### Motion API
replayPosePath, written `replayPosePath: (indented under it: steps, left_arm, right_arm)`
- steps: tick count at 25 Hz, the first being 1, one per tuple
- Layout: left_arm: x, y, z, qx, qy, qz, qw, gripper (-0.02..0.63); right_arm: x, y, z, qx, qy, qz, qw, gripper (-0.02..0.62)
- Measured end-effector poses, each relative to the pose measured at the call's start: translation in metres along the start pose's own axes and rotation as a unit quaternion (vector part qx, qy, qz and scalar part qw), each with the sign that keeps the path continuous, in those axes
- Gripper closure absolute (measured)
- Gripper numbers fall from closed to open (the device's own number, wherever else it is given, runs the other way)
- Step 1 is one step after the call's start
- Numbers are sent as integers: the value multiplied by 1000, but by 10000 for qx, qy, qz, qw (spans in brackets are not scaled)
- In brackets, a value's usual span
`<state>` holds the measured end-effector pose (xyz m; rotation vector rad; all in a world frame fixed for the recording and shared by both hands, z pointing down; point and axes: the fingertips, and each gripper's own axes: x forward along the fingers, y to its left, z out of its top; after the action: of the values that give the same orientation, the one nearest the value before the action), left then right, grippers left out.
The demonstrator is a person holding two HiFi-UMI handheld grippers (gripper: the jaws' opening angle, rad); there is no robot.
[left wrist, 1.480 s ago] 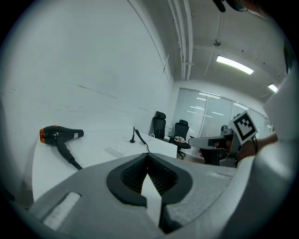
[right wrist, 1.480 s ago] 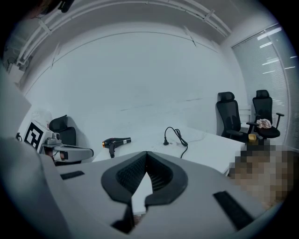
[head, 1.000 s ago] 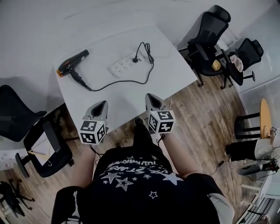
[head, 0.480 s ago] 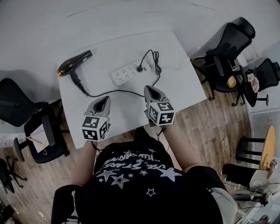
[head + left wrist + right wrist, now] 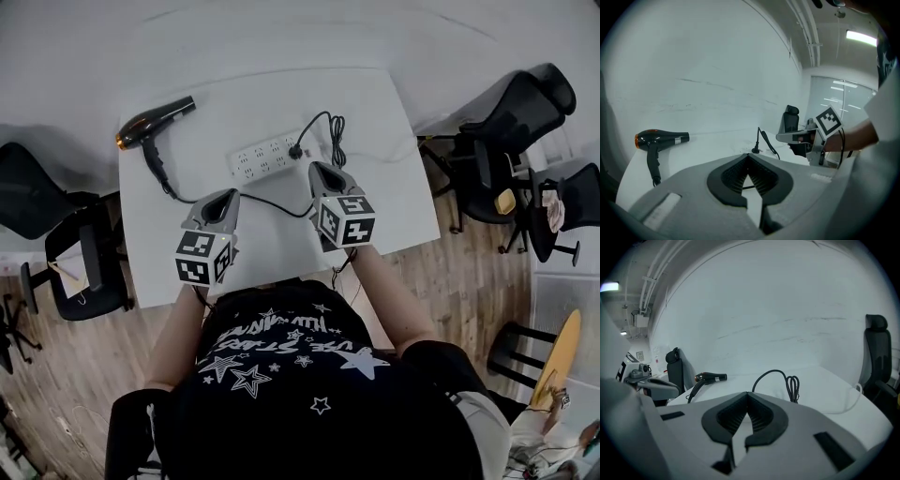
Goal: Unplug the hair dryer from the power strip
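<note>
Your left claw (image 5: 222, 198) and right claw (image 5: 320, 171), both closed and empty, hang over the surface (image 5: 375, 112) near the power strip (image 5: 262, 157), hair dryer (image 5: 155, 123) plugged in.

The dryer (image 5: 155, 125) is black with an orange rear; its cord (image 5: 337, 141) is black, the strip (image 5: 267, 156) and table (image 5: 375, 122) white. The shirt (image 5: 281, 394) is black with white stars, the floor (image 5: 459, 281) brown wood.
</note>
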<state>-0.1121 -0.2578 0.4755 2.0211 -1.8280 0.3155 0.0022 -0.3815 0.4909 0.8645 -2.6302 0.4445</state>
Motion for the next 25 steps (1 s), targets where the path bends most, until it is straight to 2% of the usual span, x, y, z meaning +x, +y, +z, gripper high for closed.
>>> replayPosePath:
  steps: [8,17,25]
  left_arm:
    - [43,-1,-3,-182,218,345,9990,598]
    - [85,5,-19,-203,764,656,9947,598]
    - [118,15,-29,-195,1146,751,9904,598]
  right_arm:
    - [35,-24,-1,-397,403,484,9972,586]
    - [63,-32,-17,-691,852,1092,9879,586]
    - [75,-40,-19,-908,932,1383,9818,586]
